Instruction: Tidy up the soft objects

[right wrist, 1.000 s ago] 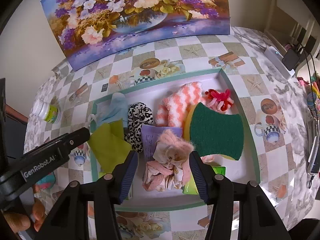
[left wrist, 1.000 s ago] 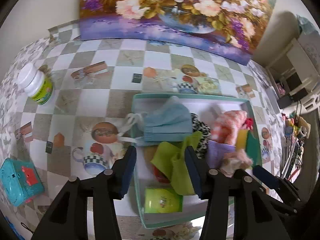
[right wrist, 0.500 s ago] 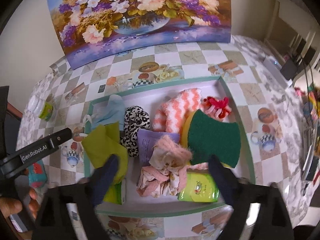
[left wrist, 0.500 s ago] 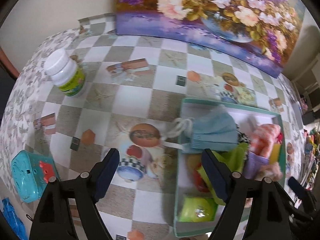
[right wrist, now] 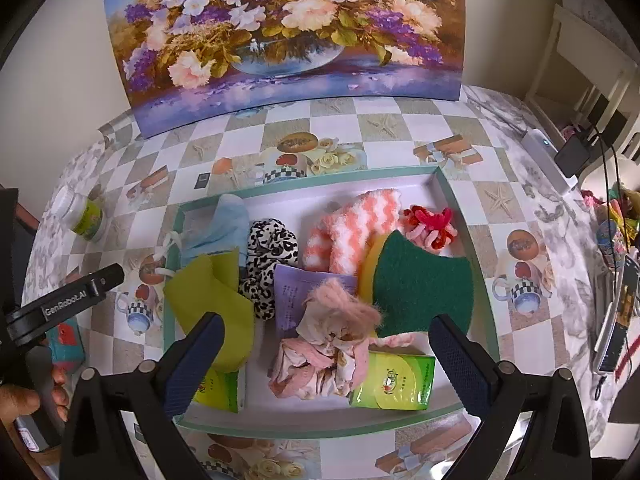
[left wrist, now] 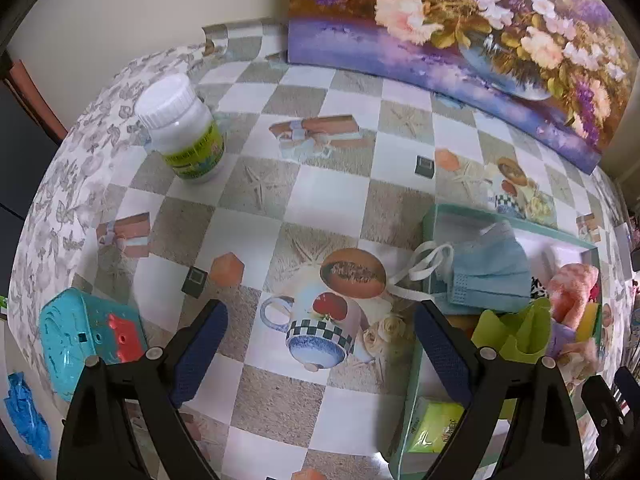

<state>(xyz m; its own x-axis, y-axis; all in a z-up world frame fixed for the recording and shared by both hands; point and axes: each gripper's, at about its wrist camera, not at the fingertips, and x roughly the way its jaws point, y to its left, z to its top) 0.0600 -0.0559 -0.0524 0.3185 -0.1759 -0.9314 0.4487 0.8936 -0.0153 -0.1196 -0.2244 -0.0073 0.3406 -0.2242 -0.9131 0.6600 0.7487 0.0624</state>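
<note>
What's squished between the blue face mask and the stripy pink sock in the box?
A leopard-print scrunchie lies between the blue face mask and the stripy pink sock, clearest in the right wrist view.

On my feed both tongs look alike: matte black plastic arms, each ending in a dark blue pad with a fine textured face. Left tongs point(left wrist: 320, 346): round silver screw heads at the arm joints. Right tongs point(right wrist: 326, 360): same black frame, same silver screws. From the right wrist view I see the left unit's black body side-on, white "GenRobot.AI" lettering along it, and a hand point(right wrist: 24, 394) wrapped round its handle.
</note>
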